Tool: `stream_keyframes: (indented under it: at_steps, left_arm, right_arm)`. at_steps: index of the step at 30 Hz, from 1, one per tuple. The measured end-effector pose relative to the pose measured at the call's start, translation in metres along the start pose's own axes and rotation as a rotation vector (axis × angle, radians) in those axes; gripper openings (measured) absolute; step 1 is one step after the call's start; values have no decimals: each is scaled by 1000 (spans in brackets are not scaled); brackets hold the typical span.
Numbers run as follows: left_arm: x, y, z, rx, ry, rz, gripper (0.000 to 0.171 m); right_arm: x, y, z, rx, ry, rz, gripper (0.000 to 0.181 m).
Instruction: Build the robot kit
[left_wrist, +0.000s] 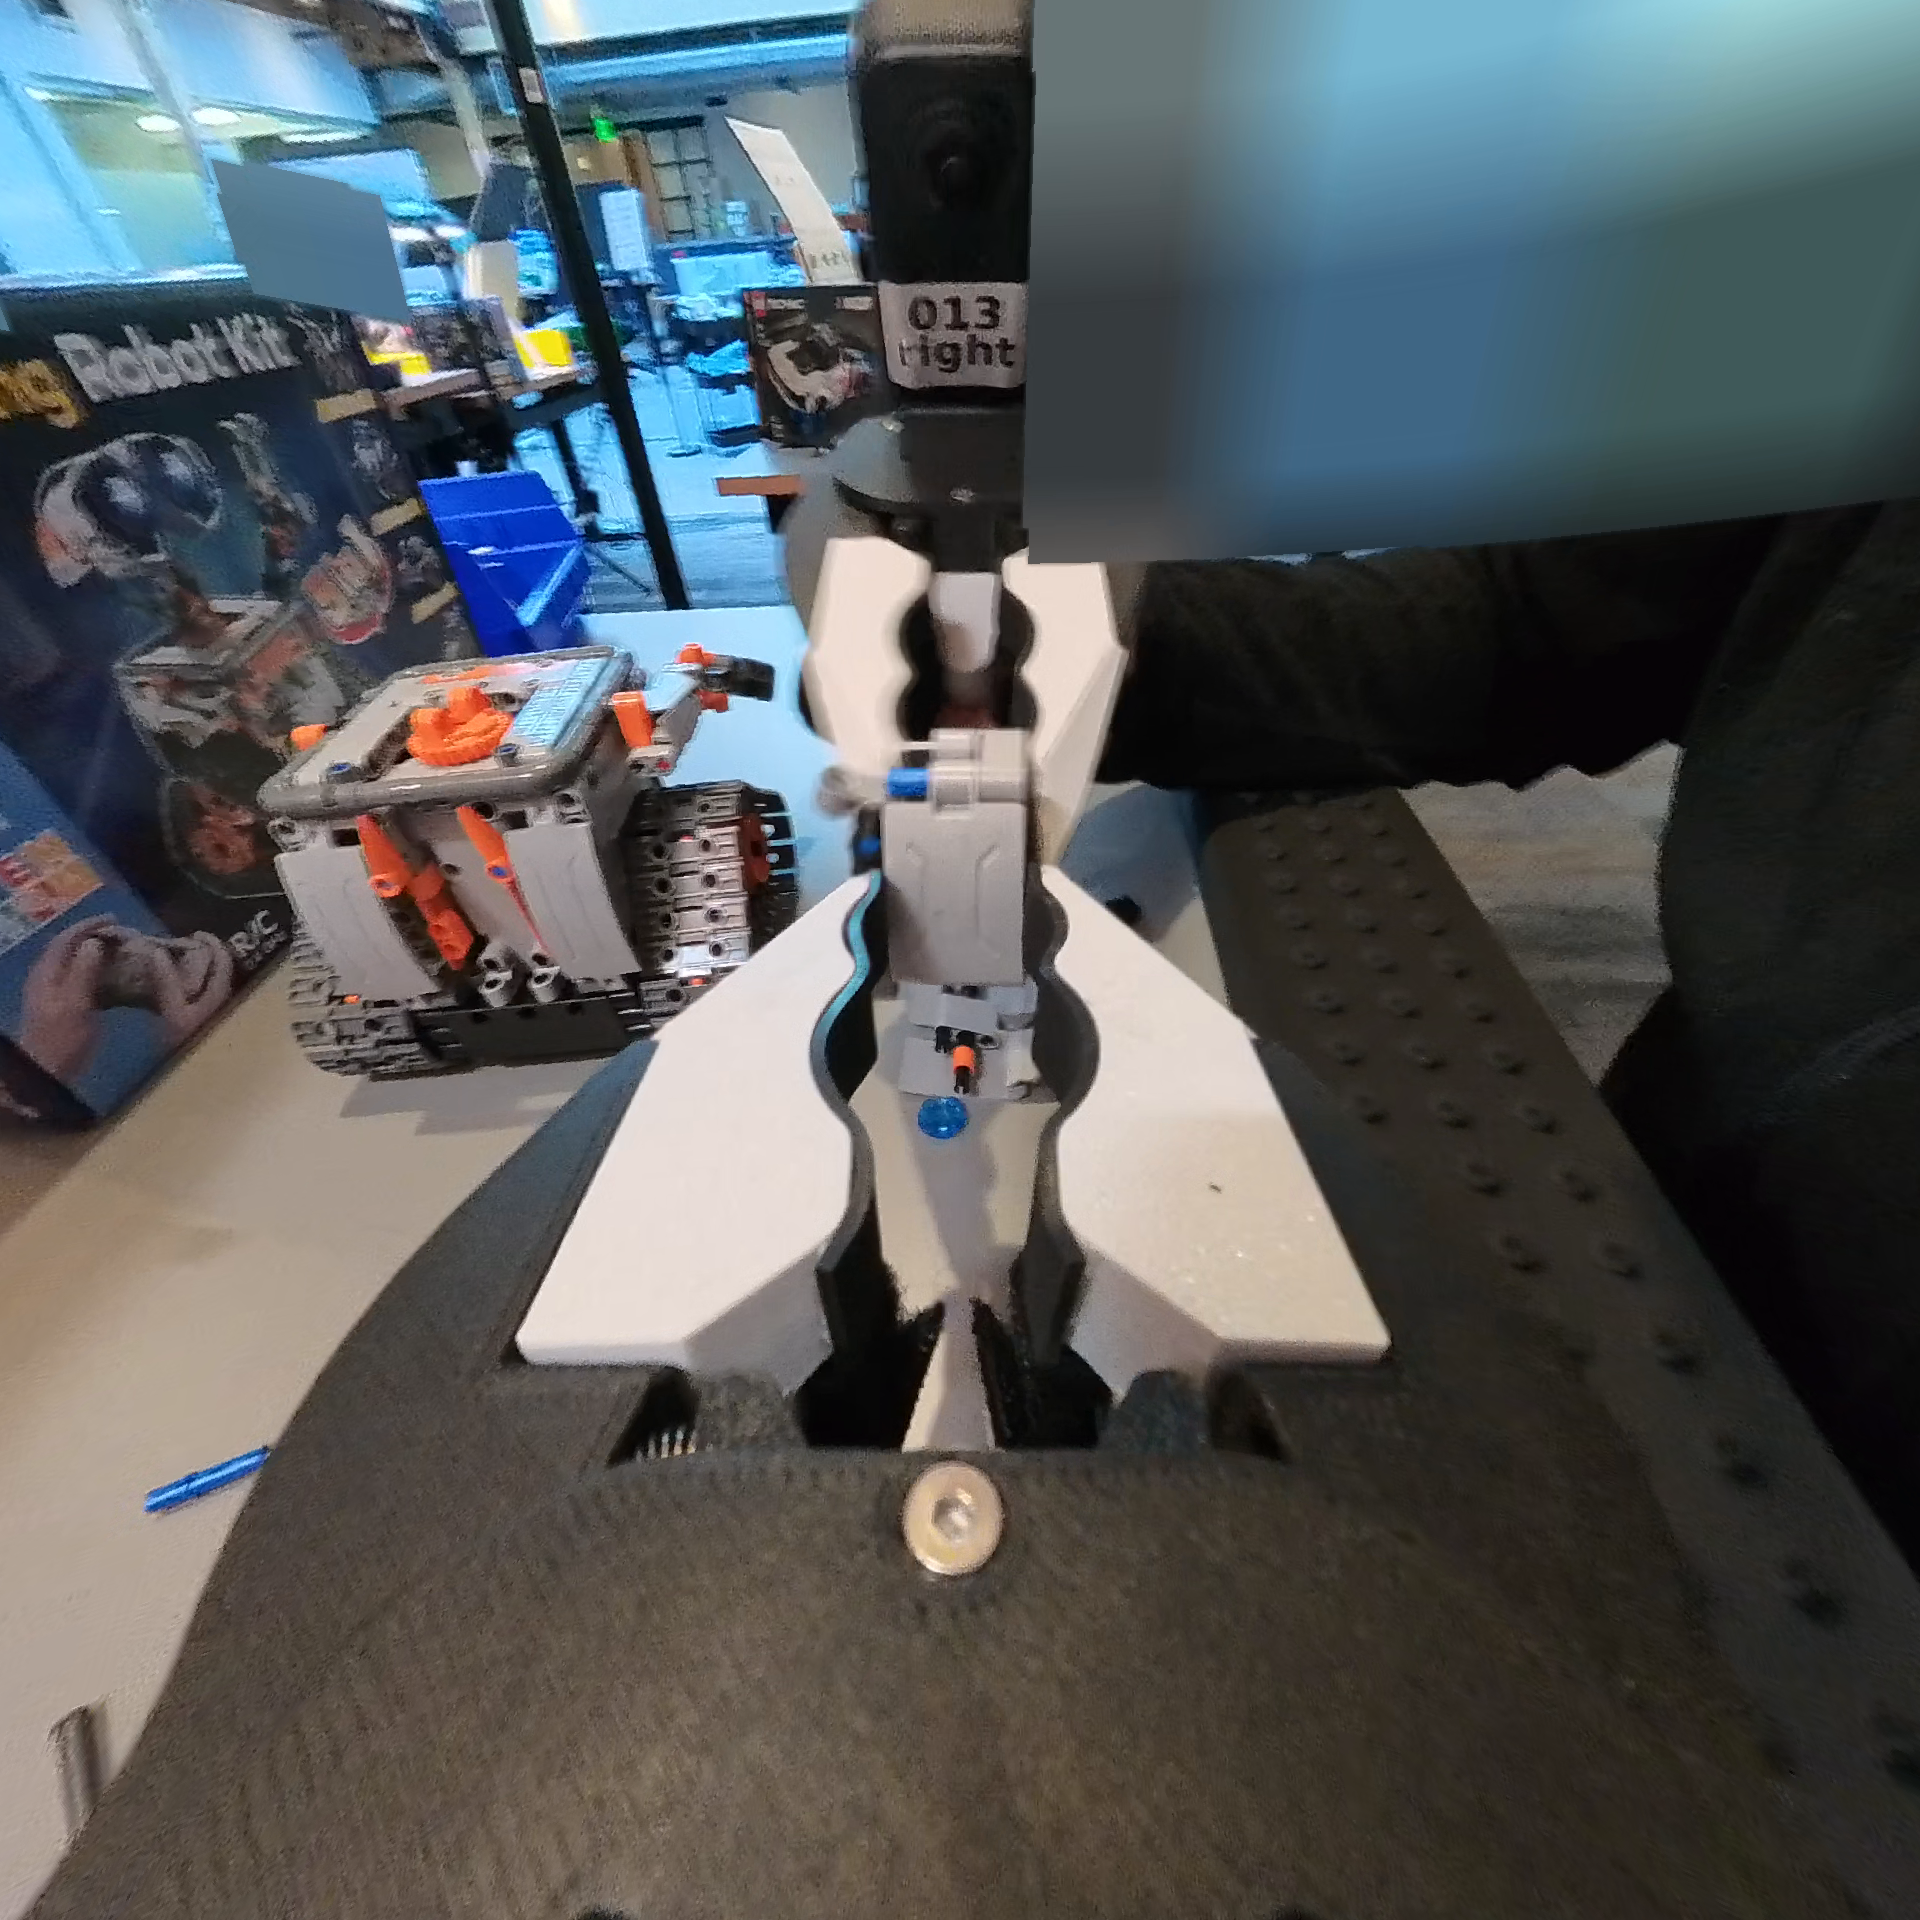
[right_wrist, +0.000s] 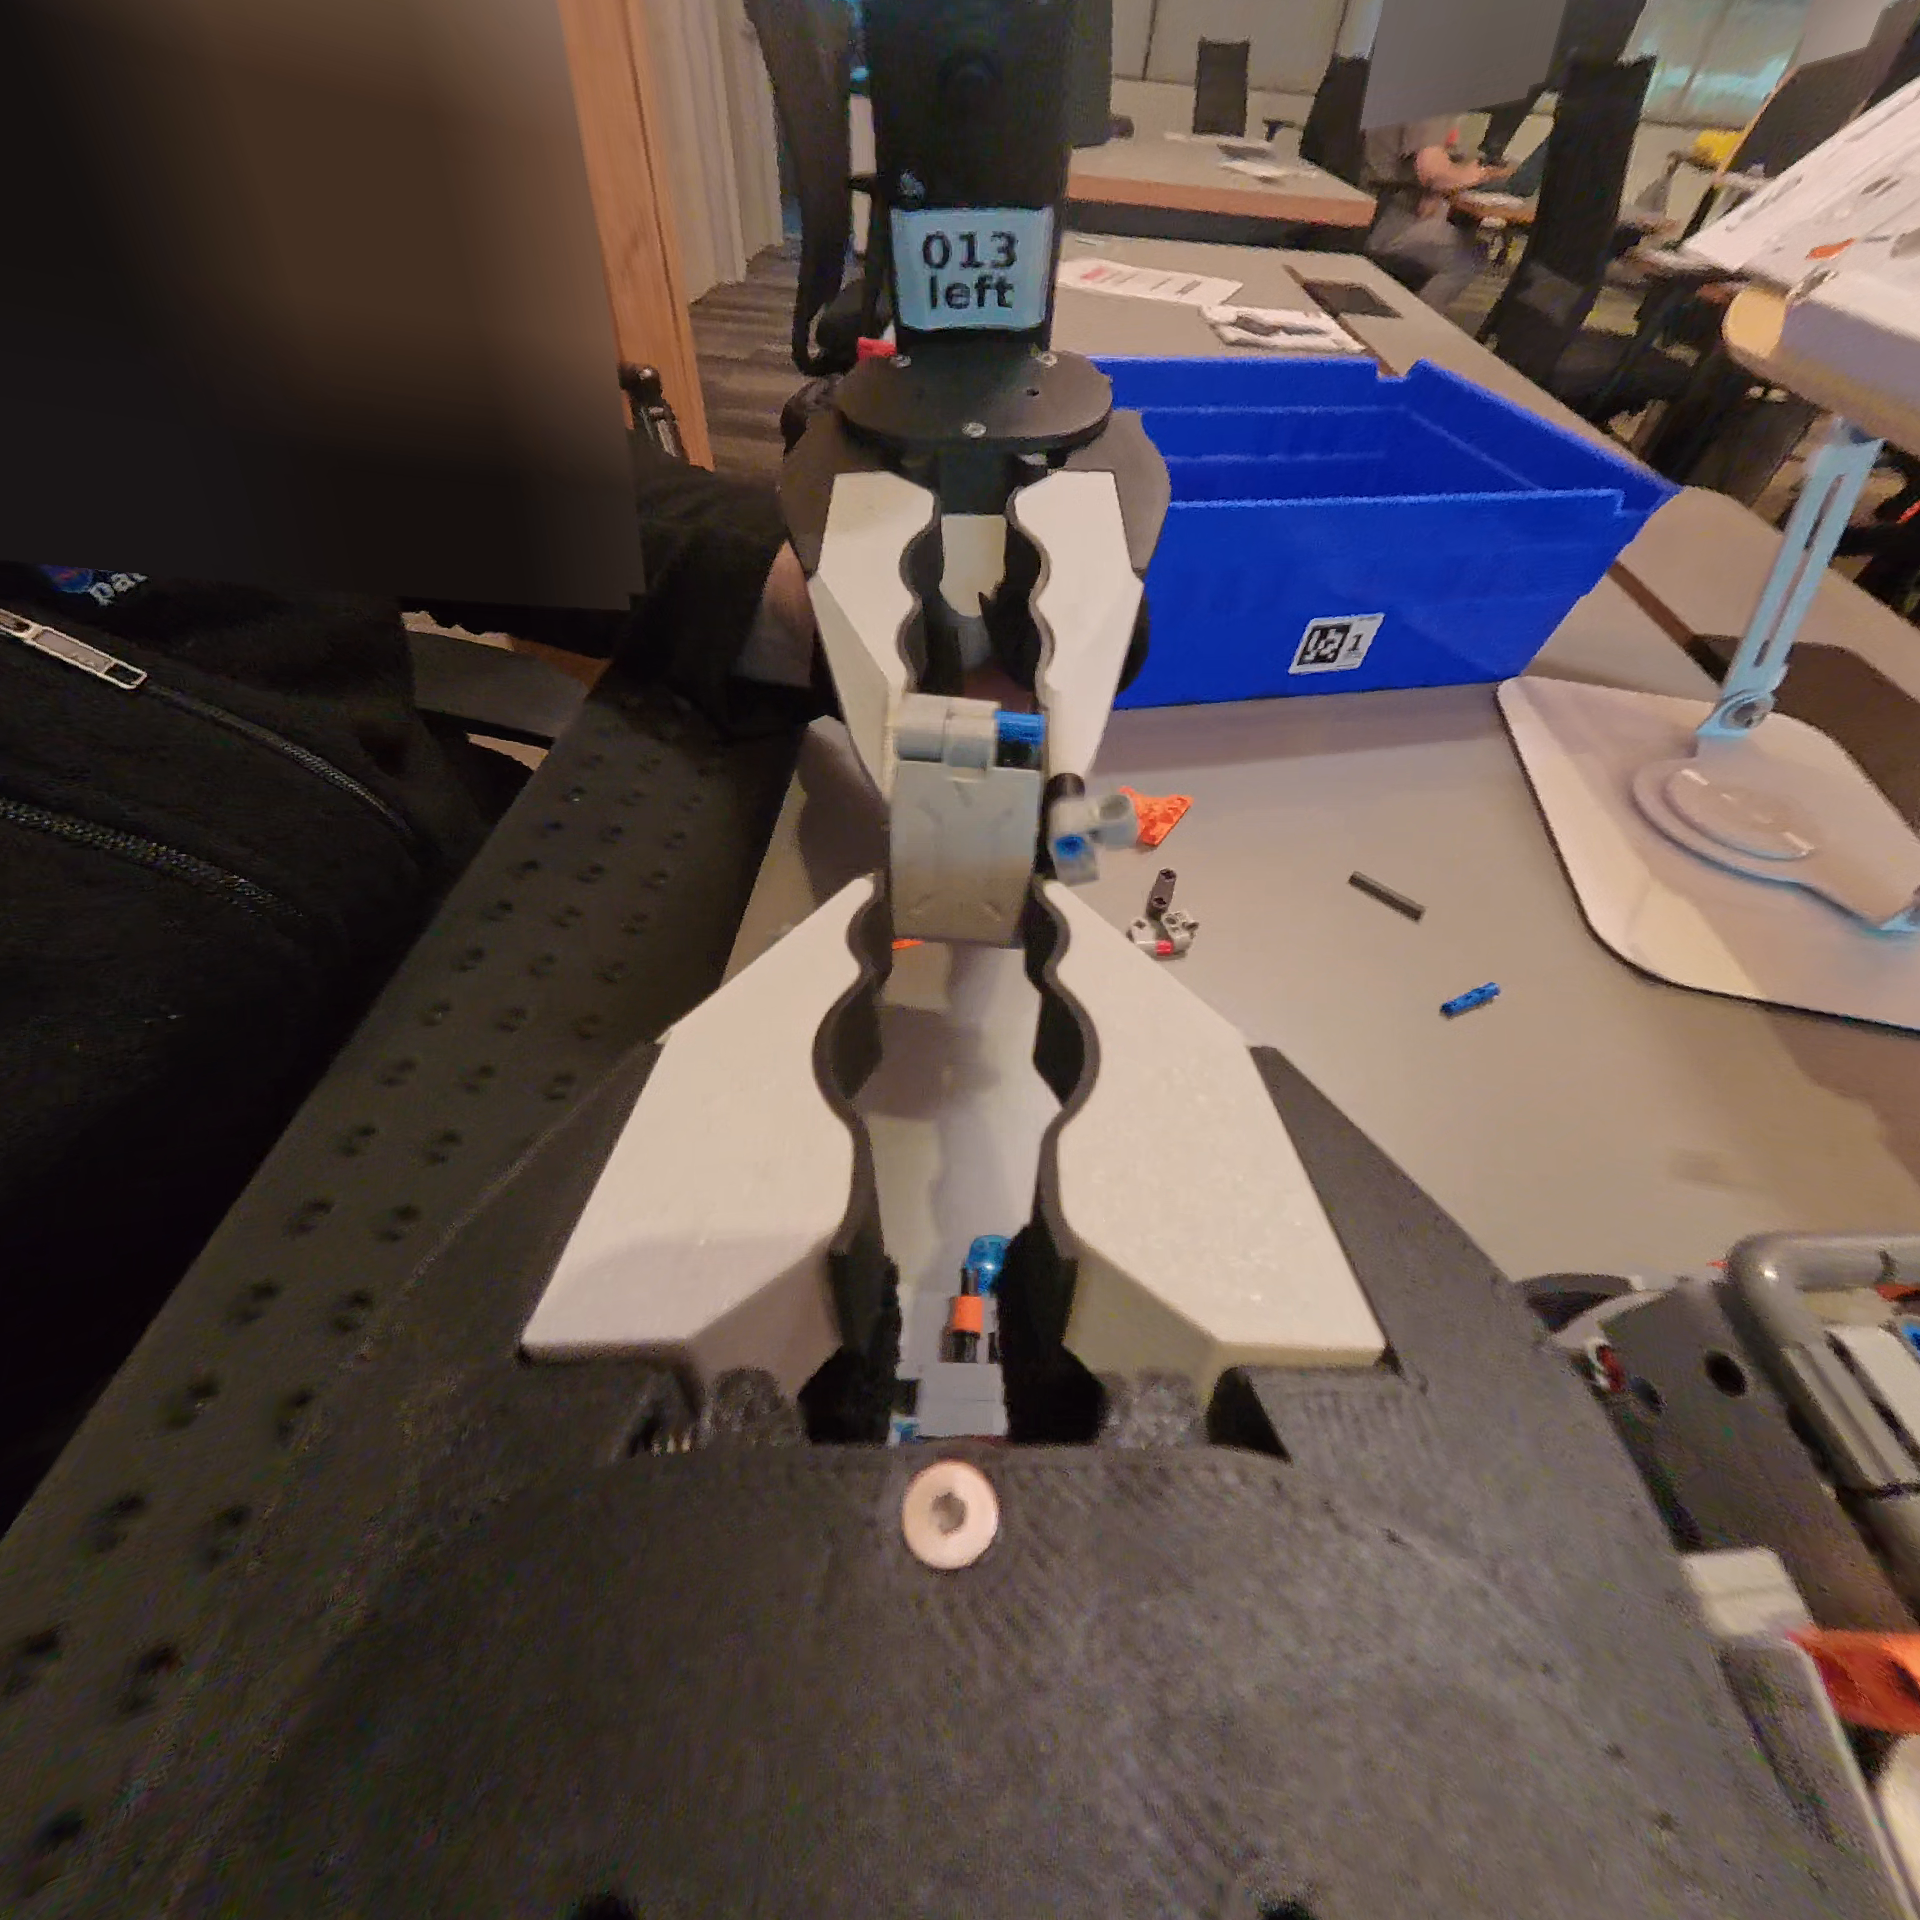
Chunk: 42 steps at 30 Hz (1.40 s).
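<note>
The tracked brick robot (right_wrist: 1787, 1382) is cut off at the right edge.

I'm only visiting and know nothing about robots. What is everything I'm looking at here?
grey brick assembly: one, grey with blue and orange bits, between the two grippers
tracked brick vehicle: one, grey, orange and black, on the table
picture box: one, dark blue, standing beside the vehicle
bin: one, blue, on the table
stand: one, white base, pale blue arm, table's right side
loose bricks: at least four, blue, black, orange, grey, scattered near the stand
table: one, grey
sleeve: one, dark, behind the right gripper
left gripper: black, white jaws closed on the assembly
right gripper: same, gripping its other end
</note>
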<state>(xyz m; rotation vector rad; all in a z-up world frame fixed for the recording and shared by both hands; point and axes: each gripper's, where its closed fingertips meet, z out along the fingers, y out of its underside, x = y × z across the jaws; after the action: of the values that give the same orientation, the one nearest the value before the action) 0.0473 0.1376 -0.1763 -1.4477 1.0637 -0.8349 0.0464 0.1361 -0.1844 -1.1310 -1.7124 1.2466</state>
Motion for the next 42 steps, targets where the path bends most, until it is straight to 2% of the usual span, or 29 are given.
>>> stream_keyframes:
  at_steps: [6, 15, 19, 22, 26, 28, 30, 32, 34, 37, 39, 42]
  left_arm:
    - [3, -5, -3, 44, 39, -41, 23]
    - [-5, -5, -4, 86, 76, -178, 27]
    - [-3, -4, -4, 44, 39, -74, 23]
    - [-1, 2, -4, -33, -25, 87, 23]
    - [-1, 5, -4, -98, -90, 223, 23]
    - [-1, 7, -5, -120, -105, 259, 23]
    - [1, 10, -3, -147, -108, 298, 23]
    - [-1, 11, -2, -162, -128, 326, 23]
    - [-2, 11, -2, -167, -136, 334, 23]
    - [-3, 12, -2, -180, -151, 356, 23]
    - [-3, 13, -1, -192, -155, 367, 23]
    - [-3, 15, 0, -210, -171, 393, 23]
  right_arm:
    - [-3, -4, 1, 12, -11, 9, 23]
    - [8, -4, 0, 34, 4, 118, 23]
    - [6, -4, -1, 27, 11, 82, 24]
    - [10, -5, -3, 17, 47, 48, 46]
    - [2, -11, -2, 9, 78, -71, 38]
    - [2, -11, 0, -1, 104, -119, 35]
    - [-2, -14, -1, -6, 118, -194, 24]
    - [-1, -13, -1, -28, 144, -236, 24]
    - [-1, -12, 0, -36, 163, -263, 29]
    - [5, -10, 1, -55, 190, -237, 51]
    - [6, -9, 2, -58, 185, -216, 57]
    - [5, -3, 5, -90, 170, -197, 47]
